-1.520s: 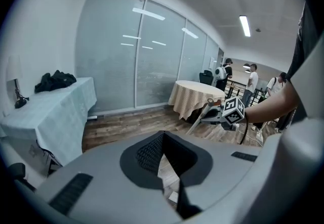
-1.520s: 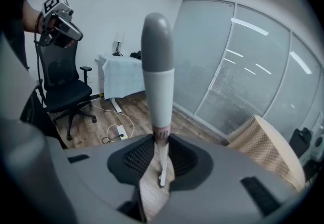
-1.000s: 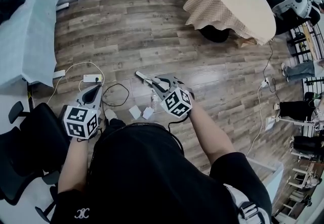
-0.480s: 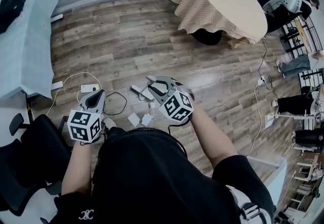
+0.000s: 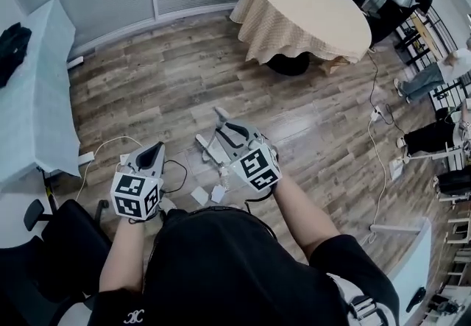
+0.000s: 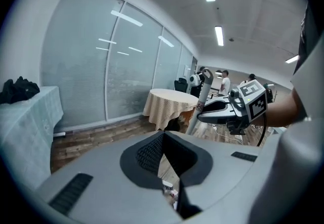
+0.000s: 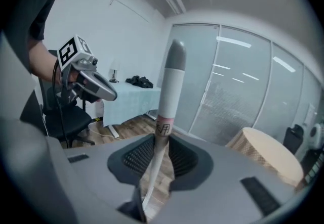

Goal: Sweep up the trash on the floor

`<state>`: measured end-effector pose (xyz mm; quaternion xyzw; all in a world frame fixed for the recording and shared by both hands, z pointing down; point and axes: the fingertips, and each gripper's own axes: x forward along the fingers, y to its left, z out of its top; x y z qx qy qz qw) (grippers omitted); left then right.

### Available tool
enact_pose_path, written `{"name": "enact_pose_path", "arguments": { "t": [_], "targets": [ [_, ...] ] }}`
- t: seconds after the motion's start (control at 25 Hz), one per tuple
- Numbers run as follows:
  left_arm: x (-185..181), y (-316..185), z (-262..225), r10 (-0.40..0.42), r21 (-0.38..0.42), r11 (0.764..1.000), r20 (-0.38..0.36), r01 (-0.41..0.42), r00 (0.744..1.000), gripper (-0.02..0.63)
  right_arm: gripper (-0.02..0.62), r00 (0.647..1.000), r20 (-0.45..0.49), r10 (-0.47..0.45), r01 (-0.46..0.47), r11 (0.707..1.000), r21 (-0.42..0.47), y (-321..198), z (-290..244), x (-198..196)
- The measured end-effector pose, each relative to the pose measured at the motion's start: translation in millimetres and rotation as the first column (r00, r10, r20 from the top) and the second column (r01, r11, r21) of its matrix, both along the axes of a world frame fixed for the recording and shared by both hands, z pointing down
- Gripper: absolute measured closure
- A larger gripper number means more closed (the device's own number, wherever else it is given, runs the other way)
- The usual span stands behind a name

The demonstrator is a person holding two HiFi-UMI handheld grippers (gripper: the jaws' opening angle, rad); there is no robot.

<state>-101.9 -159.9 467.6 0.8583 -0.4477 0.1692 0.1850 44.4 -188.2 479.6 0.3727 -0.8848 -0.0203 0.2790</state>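
My right gripper [image 5: 223,131] is shut on a white broom handle [image 7: 167,96] with a grey cap, which stands upright between its pads. The same handle [image 6: 202,97] and the right gripper [image 6: 229,112] show in the left gripper view, to the right. My left gripper [image 5: 153,152] hangs at the left, its jaws together with nothing between them. It shows in the right gripper view as the left gripper [image 7: 87,84]. Two white scraps of paper [image 5: 199,195] [image 5: 218,192] lie on the wooden floor [image 5: 169,89] between the grippers, near the person's feet. The broom's head is hidden.
A round table with a beige cloth [image 5: 305,8] stands at the back right. A pale blue-covered table [image 5: 33,104] runs along the left, a black office chair [image 5: 59,243] beside it. A power strip [image 5: 85,159] and looped cable [image 5: 175,167] lie by the left gripper. People [image 5: 449,71] are at the far right.
Both grippers have moved a little forward over the floor, and the left one has drifted right. The right gripper has kept its hold on the broom handle.
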Motion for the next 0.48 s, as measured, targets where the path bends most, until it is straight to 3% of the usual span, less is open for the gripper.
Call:
{"name": "enact_pose_path", "arguments": {
  "t": [0.2, 0.48],
  "targets": [
    [18, -16, -26, 0.052, 0.051, 0.997, -0.016, -0.051, 0.999, 0.612, 0.496, 0.98, 0.164, 0.114, -0.122, 0.992, 0.037, -12, -54, 11],
    [46, -30, -47, 0.103, 0.086, 0.991, -0.056, -0.098, 0.993, 0.612, 0.497, 0.909, 0.317, 0.271, -0.296, 0.955, 0.033, -14, -105, 42]
  ]
}}
